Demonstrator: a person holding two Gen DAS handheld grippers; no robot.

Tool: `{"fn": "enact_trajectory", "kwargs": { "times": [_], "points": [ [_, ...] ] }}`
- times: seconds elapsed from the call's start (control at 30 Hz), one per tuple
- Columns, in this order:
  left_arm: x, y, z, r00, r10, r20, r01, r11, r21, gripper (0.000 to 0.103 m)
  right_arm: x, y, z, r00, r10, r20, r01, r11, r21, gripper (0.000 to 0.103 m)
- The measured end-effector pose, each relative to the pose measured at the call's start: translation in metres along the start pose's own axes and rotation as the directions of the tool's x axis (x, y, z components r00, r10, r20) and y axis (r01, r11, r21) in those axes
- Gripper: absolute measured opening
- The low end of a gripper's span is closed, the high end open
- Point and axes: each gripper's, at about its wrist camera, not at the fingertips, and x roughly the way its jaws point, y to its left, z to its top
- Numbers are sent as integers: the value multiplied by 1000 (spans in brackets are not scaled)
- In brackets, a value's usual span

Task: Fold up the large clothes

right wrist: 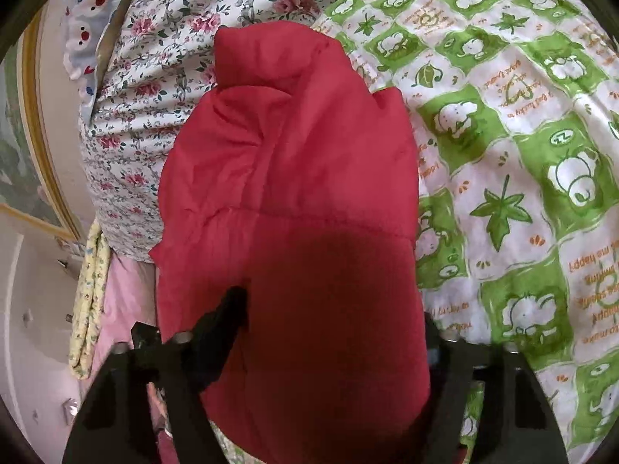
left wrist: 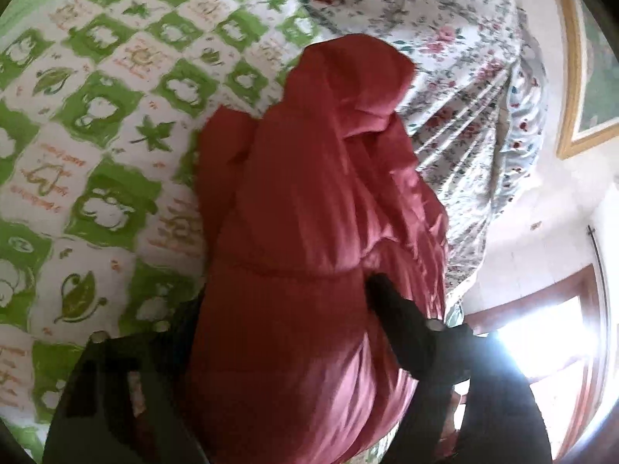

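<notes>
A red padded jacket [left wrist: 317,178] lies bunched lengthwise on a bed, its hood [left wrist: 348,77] at the far end. My left gripper [left wrist: 286,294] has the jacket's near part filling its gap. Its right finger [left wrist: 387,309] presses into the fabric, and its left finger is hidden behind the cloth. In the right wrist view the same jacket [right wrist: 294,154] fills my right gripper [right wrist: 332,305]. There the left finger [right wrist: 232,317] digs into the jacket's edge, while the padding mostly covers the right finger [right wrist: 431,332].
The jacket rests on a green and white patterned quilt [left wrist: 96,116] [right wrist: 522,154] beside a floral sheet [left wrist: 445,58] [right wrist: 162,77] over a mound. A gold-framed picture [left wrist: 580,77] hangs on the wall near a bright window [left wrist: 541,348]. Pink cloth [right wrist: 123,301] and a yellow floral strip [right wrist: 87,309] hang at the bed's edge.
</notes>
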Motion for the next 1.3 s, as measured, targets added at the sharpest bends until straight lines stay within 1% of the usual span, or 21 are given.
{"fn": "enact_trajectory", "kwargs": {
  "times": [0.03, 0.07, 0.1, 0.13, 0.17, 0.27, 0.37, 0.43, 0.57, 0.67, 0.8, 0.9, 1.0, 1.1, 1.13, 1.17, 1.23, 1.3],
  "points": [
    [-1, -2, 0, 1000, -8, 3, 7, 1000, 6, 60, -2, 1, 0, 1000, 12, -6, -12, 1000, 1, 57],
    [-3, -6, 1, 1000, -15, 5, 15, 1000, 14, 53, -5, 2, 0, 1000, 23, -8, -23, 1000, 3, 48],
    [-6, -11, 0, 1000, -20, 8, 20, 999, 25, 49, -8, 2, -1, 999, 37, -7, -37, 999, 7, 45],
    [-9, -15, -1, 1000, -20, 10, 20, 999, 35, 47, -13, 1, -2, 999, 54, -4, -54, 998, 14, 40],
    [-12, -21, -2, 1000, -19, 12, 19, 999, 47, 46, -18, 2, -4, 998, 66, 0, -66, 998, 17, 37],
    [-24, -43, -11, 1000, -19, 16, 18, 994, 111, 43, -33, 10, -11, 997, 72, 9, -72, 997, -2, 33],
    [-37, -63, -29, 1000, -26, 10, 24, 984, 176, 42, -55, 16, -27, 996, 84, 11, -83, 996, -17, 32],
    [-45, -68, -43, 999, -35, 1, 34, 981, 192, 42, -73, 17, -43, 997, 83, 12, -82, 996, -28, 32],
    [-58, -67, -78, 998, -56, -23, 60, 980, 192, 41, -101, 13, -77, 997, 82, 11, -81, 996, -31, 32],
    [-68, -63, -104, 997, -77, -24, 80, 980, 181, 41, -121, 10, -104, 996, 86, 13, -86, 996, -34, 32],
    [-81, -57, -130, 995, -94, -20, 96, 981, 170, 41, -140, 8, -129, 995, 96, 23, -96, 995, -30, 32],
    [-86, -51, -143, 996, -91, -21, 93, 983, 158, 41, -143, 6, -139, 994, 104, 25, -103, 994, -27, 33],
    [-87, -40, -153, 998, -62, -21, 65, 987, 149, 41, -141, -6, -145, 993, 118, 25, -118, 993, 6, 33],
    [-83, -28, -158, 1000, 3, -20, 0, 989, 146, 41, -138, -17, -149, 993, 112, 29, -113, 993, 29, 34],
    [-79, -24, -157, 999, 36, -16, -34, 989, 141, 41, -136, -21, -150, 993, 113, 31, -114, 993, 37, 36],
    [-77, -21, -158, 999, 53, -15, -50, 989, 137, 41, -134, -27, -150, 993, 118, 31, -119, 992, 47, 37],
    [-72, -19, -158, 997, 78, -1, -77, 987, 143, 42, -131, -38, -150, 990, 137, 37, -139, 987, 77, 40],
    [-67, -24, -159, 993, 114, 19, -115, 978, 173, 44, -128, -49, -151, 987, 155, 47, -159, 981, 109, 42]
  ]
}}
